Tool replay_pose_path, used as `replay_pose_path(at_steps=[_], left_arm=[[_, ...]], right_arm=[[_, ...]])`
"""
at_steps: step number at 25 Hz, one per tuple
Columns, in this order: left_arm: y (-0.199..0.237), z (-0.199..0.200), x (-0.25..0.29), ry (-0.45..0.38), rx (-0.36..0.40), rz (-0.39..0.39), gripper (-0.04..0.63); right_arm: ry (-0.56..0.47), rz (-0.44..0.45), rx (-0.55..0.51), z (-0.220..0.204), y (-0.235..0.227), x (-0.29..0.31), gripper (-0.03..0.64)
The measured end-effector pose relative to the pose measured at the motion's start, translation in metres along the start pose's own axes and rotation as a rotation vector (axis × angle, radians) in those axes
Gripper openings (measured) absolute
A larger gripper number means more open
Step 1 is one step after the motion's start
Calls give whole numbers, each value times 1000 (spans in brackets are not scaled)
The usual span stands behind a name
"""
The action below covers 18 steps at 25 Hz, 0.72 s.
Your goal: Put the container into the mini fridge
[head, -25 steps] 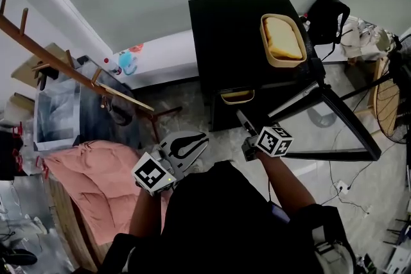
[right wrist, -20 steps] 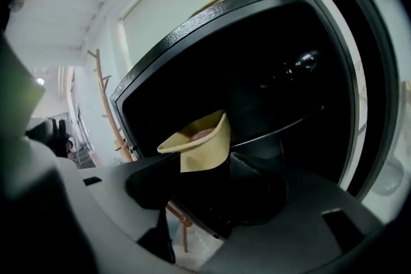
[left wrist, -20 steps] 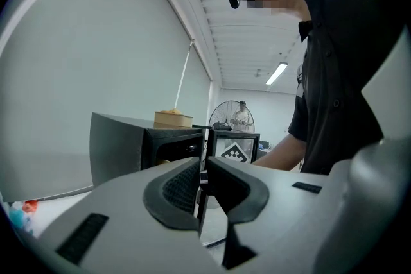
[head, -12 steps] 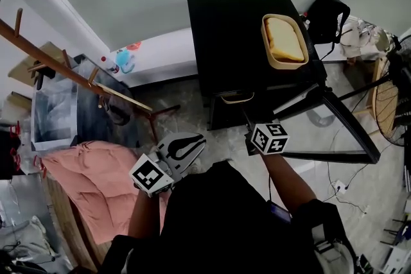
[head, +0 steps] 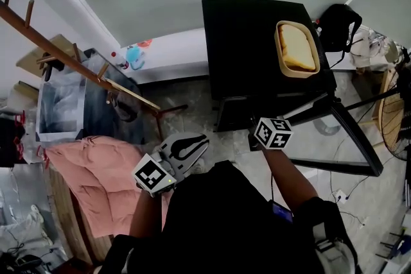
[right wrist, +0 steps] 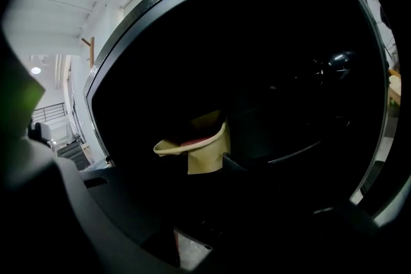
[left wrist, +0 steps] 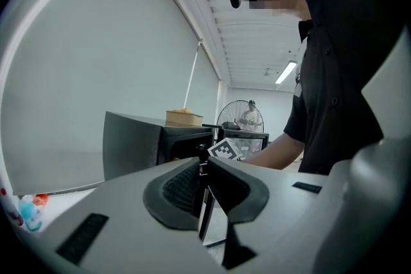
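Container point(right wrist: 192, 149): a beige tub with something red in it was seen deep in the dark interior, right at the tips of the right tool; it was hidden in the head view.
Mini fridge point(head: 257, 48): a black box was stood against the pale wall, with its front turned toward the person.
Fridge door point(head: 340, 138): the glass-panelled door was swung wide open, out to the person's right.
Right tool point(right wrist: 209, 167): it was reached into the fridge opening, and its jaws were closed on the container's near wall. In the head view only its marker cube point(head: 273, 133) was shown, just before the opening.
Left tool point(head: 200, 140): it was held low, near the person's body and well apart from the fridge. Its jaws were pressed together with nothing between them and were pointed toward the fridge.
Second container point(head: 297, 48): a beige tub with a pale yellow filling was set on the fridge top, near its right edge.
Black bag point(head: 337, 19): it was placed just beside the fridge's far right corner.
Pink quilt point(head: 96, 183): it was spread out at the person's left.
Wooden rack point(head: 70, 61): it was slanted across the left of the head view.
Fan point(left wrist: 243, 117): it was seen beyond the fridge in the left gripper view.
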<state>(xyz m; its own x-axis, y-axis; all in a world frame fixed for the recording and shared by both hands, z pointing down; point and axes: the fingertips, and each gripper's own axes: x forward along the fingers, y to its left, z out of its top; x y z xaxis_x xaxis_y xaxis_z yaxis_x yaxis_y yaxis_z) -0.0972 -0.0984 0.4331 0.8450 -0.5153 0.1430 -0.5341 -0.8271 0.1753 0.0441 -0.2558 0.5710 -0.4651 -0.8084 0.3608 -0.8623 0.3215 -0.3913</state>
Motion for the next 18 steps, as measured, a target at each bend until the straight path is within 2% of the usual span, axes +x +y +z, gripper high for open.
replay_pose_path(at_steps=[10,18], left_arm=[[2,-3,-9,6,-27,35,49],[17,6,-16,-56,-49,81,49]], right_arm=[[6,-43,-11,5,0,16,158],[-29,-54,2,9,2,-7,159]])
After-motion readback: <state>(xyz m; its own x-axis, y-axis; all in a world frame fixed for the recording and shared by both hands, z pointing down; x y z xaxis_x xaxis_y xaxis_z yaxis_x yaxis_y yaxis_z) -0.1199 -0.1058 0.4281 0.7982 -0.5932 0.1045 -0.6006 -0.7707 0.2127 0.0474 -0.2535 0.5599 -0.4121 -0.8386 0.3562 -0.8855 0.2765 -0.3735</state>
